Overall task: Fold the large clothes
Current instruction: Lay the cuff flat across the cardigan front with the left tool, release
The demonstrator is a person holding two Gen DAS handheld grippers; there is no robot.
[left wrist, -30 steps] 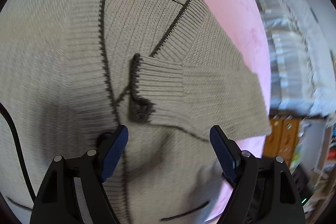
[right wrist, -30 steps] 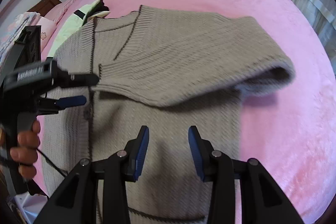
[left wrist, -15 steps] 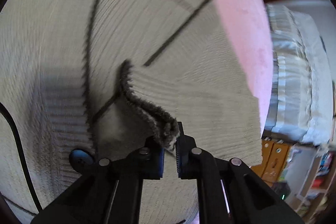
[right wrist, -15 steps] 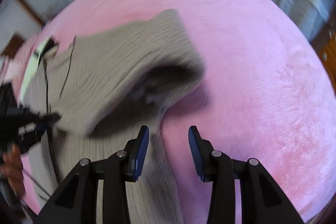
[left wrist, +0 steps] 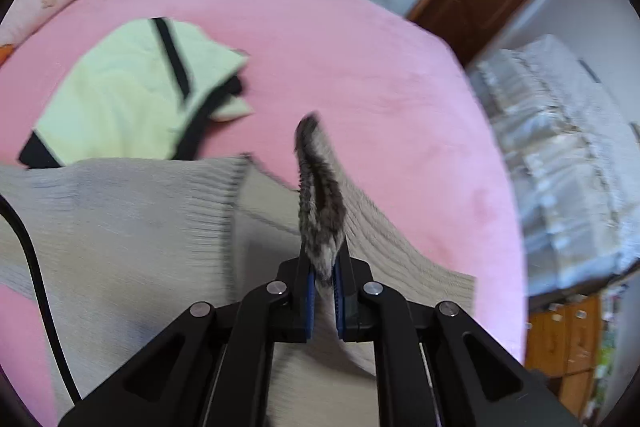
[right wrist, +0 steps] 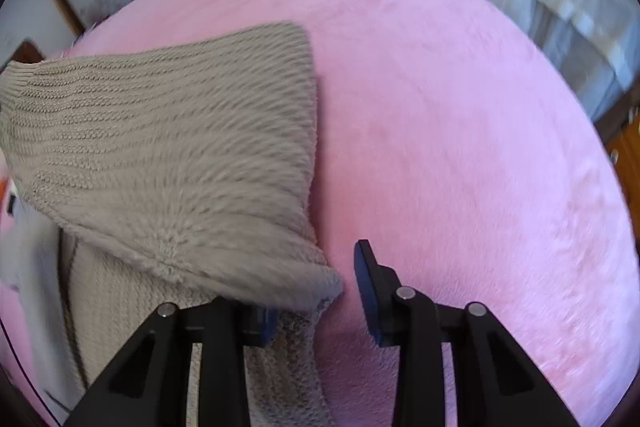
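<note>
While left gripper [left wrist: 323, 291] pinches the dark-edged cuff [left wrist: 320, 211] of the sweater [left wrist: 120, 227], lifting it off the pink bed [left wrist: 360, 67], right gripper [right wrist: 316, 291] gapes wide, folded sleeve draped over its left finger. Knit looks thick, soft, floppy; best gripped at ribbed edges.

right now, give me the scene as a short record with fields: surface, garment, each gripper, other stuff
surface: pink blanket covering the bed
garment: beige knit sweater, partly folded
left gripper: jaws shut on the dark-trimmed sleeve cuff, lifted off the sweater
right gripper: jaws open at the fold of the sleeve, one finger under the knit
other: pale green garment with black trim beyond the sweater
</note>
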